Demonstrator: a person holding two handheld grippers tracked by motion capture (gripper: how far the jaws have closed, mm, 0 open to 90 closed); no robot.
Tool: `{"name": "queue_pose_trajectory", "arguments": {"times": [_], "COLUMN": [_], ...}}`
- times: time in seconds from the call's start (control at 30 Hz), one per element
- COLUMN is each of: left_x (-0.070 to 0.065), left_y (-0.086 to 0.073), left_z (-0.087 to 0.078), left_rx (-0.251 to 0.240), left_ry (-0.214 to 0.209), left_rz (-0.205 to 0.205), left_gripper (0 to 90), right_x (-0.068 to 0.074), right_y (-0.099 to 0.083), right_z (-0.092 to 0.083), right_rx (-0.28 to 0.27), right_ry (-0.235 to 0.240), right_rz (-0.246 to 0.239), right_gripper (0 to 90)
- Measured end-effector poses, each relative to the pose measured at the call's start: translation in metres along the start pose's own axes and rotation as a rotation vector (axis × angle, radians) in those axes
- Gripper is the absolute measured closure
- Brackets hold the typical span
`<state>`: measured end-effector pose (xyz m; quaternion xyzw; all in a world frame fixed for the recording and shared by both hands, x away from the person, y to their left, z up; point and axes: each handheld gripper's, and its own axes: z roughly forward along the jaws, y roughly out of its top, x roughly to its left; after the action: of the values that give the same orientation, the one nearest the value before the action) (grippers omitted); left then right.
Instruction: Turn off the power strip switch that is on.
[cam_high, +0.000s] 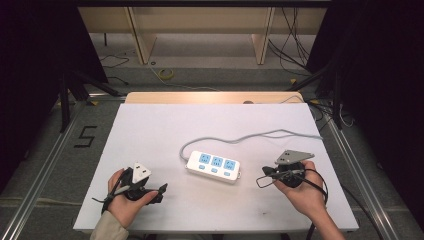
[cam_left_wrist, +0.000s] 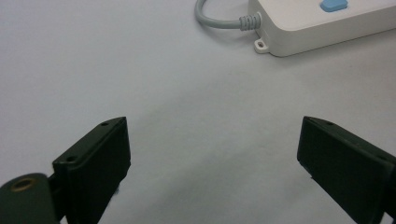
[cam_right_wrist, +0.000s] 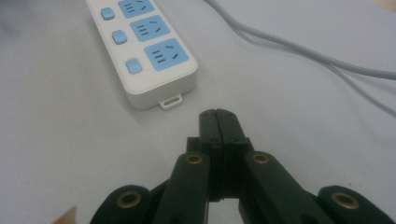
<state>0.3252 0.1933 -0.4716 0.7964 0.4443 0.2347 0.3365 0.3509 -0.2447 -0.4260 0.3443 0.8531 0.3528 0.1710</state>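
Note:
A white power strip (cam_high: 214, 166) with three blue sockets and blue switches lies in the middle of the white table (cam_high: 150, 135), its grey cable (cam_high: 260, 135) curling off to the right. A hand holds my left gripper (cam_high: 161, 192) at the table's near left; its jaws stand wide apart over bare table in the left gripper view (cam_left_wrist: 212, 163), with the strip's cable end (cam_left_wrist: 299, 23) ahead of it. My right gripper (cam_high: 266, 172) sits just right of the strip, jaws pressed together with nothing between them (cam_right_wrist: 218, 122), a short way from the strip's end tab (cam_right_wrist: 170, 101).
The grey cable (cam_right_wrist: 299, 51) runs across the table beyond the right gripper. The table's edges drop to a floor with metal rails, loose cables and a wooden bench at the back.

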Motion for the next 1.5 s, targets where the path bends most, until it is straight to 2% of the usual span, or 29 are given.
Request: {"name": "queue_pose_trajectory", "arguments": {"times": [1.5], "left_x": [-0.001], "left_y": [0.0], "left_z": [0.0], "left_rx": [-0.002], "left_ry": [0.001], "left_rz": [0.0], "left_gripper": [9.4], "right_x": [0.007], "right_y": [0.029], "right_z": [0.012], "right_rx": [0.068], "right_ry": [0.034], "right_rz": [-0.04], "right_gripper": [90.0]}}
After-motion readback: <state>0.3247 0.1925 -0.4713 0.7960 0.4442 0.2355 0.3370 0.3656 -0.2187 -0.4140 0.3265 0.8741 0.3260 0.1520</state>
